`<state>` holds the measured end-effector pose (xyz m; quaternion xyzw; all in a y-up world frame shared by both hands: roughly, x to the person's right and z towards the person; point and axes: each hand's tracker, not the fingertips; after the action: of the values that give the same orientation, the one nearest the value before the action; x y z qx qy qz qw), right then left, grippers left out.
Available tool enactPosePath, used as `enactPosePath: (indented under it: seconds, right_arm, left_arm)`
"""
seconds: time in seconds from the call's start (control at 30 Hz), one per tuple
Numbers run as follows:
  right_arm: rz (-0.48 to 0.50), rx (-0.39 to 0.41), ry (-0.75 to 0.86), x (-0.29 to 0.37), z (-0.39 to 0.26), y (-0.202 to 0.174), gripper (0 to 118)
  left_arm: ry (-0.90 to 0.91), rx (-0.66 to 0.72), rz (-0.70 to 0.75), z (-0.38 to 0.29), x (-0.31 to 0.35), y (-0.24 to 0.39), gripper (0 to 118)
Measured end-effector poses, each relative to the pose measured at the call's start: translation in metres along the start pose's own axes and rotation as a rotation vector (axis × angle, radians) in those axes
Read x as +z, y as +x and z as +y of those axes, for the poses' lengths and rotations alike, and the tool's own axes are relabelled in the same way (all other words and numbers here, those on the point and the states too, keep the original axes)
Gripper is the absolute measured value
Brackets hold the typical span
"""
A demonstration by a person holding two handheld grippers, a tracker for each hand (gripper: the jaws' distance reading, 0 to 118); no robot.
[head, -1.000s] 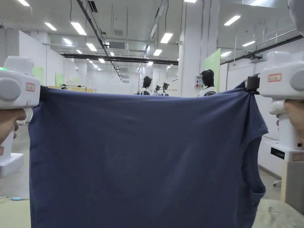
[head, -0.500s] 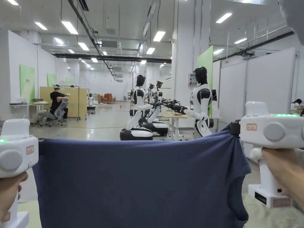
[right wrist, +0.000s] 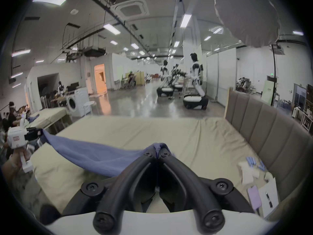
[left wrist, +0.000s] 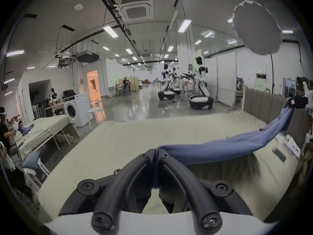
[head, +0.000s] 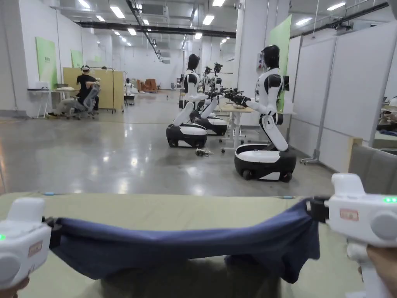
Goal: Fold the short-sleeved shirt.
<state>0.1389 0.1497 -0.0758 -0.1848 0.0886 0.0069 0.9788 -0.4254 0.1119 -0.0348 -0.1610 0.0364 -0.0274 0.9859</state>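
1. Low across the head view, the dark blue short-sleeved cotton shirt point(head: 182, 248) is strung between the two grippers, sagging in the middle above the pale green sheet-covered bed point(head: 163, 211).
2. At the lower left, the white handheld left gripper point(head: 52, 236) has its black jaws clamped together on one end of the shirt; in the left gripper view, the jaws meet at centre frame with blue cloth point(left wrist: 220, 148) pinched between them and running off to the right.
3. At the lower right, the white handheld right gripper point(head: 315, 209) is likewise pinched tight on the other end, held a little higher than its partner; a bunch of fabric hangs just below it.
4. In the right gripper view, the jaws are closed on a gathered tuft of the shirt point(right wrist: 94, 155), and the cloth stretches away to the left gripper point(right wrist: 36, 133) at the left edge of the frame.
5. A padded grey headboard point(right wrist: 264, 125) runs along the right side of the bed, with papers and small blue items point(right wrist: 254, 162) lying beside it.
6. Beyond the bed, in the middle of the head view, black-and-white wheeled humanoid robots point(head: 267, 116) stand on the glossy floor; a seated person point(head: 83, 89) is far off at upper left.
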Motion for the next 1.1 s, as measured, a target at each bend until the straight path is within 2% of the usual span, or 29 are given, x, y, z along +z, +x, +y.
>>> enactPosePath:
  seconds: [0.07,0.13,0.23,0.3,0.43,0.47,0.5,0.53,0.63,0.67,0.7,0.73,0.8,0.9,0.93,0.97,1.0,1.03,1.07,1.1]
  right_arm:
    - [0.017,0.01,-0.065,0.014,-0.057,-0.003,2]
    - [0.051,-0.027,-0.145,0.023,-0.117,-0.007,2]
    - [0.049,-0.045,-0.27,0.022,-0.193,-0.012,2]
    - [0.04,-0.038,-0.323,0.024,-0.228,-0.015,2]
    - [0.026,-0.001,-0.358,0.028,-0.266,-0.02,2]
    - [0.021,-0.011,-0.362,0.026,-0.267,-0.019,2]
    - [0.018,-0.029,-0.354,0.028,-0.268,-0.017,9]
    - [0.021,-0.045,-0.325,0.031,-0.267,-0.014,29]
    - [0.065,-0.067,-0.217,0.05,-0.25,-0.014,66]
    - [0.086,-0.073,-0.178,0.061,-0.244,-0.016,113]
    - [0.13,-0.073,-0.06,0.08,-0.234,-0.018,117]
    - [0.121,-0.077,-0.076,0.111,-0.22,-0.032,114]
    - [0.111,-0.043,-0.034,0.139,-0.215,-0.045,118]
    - [0.084,0.002,-0.004,0.162,-0.214,-0.063,118]
    - [0.084,0.013,-0.018,0.167,-0.215,-0.068,117]
    - [0.073,0.017,-0.012,0.172,-0.218,-0.072,103]
    - [0.035,0.022,0.019,0.173,-0.221,-0.075,66]
    - [-0.001,0.023,0.021,0.172,-0.223,-0.079,8]
    - [-0.006,0.017,0.001,0.164,-0.228,-0.086,0]
    - [-0.048,-0.023,-0.003,0.161,-0.232,-0.085,0]
  left_arm:
    - [-0.08,-0.022,-0.015,-0.049,0.016,0.0,5]
    - [-0.17,-0.037,-0.021,-0.104,0.024,-0.003,5]
    - [-0.286,-0.084,-0.034,-0.172,0.036,-0.002,5]
    - [-0.345,-0.187,-0.044,-0.203,0.044,0.004,5]
    - [-0.39,-0.144,-0.07,-0.232,0.046,-0.003,6]
    - [-0.39,-0.125,-0.077,-0.234,0.047,-0.006,13]
    - [-0.379,-0.101,-0.082,-0.233,0.048,-0.007,31]
    - [-0.366,-0.093,-0.095,-0.229,0.056,-0.009,54]
    - [-0.342,-0.043,-0.134,-0.215,0.077,-0.015,78]
    - [-0.304,-0.012,-0.144,-0.205,0.097,-0.011,99]
    - [-0.241,0.014,-0.17,-0.198,0.117,-0.011,102]
    - [-0.198,0.021,-0.162,-0.193,0.134,-0.008,102]
    - [-0.149,0.006,-0.135,-0.191,0.164,0.0,102]
    - [-0.095,-0.036,-0.09,-0.199,0.192,0.014,102]
    - [-0.094,-0.044,-0.075,-0.204,0.195,0.016,101]
    - [-0.113,-0.043,-0.073,-0.207,0.195,0.017,95]
    - [-0.163,-0.029,-0.081,-0.209,0.192,0.016,73]
    - [-0.197,-0.002,-0.107,-0.211,0.188,0.014,30]
    - [-0.203,0.008,-0.078,-0.214,0.182,0.013,4]
    - [-0.216,-0.027,-0.03,-0.22,0.176,0.016,4]
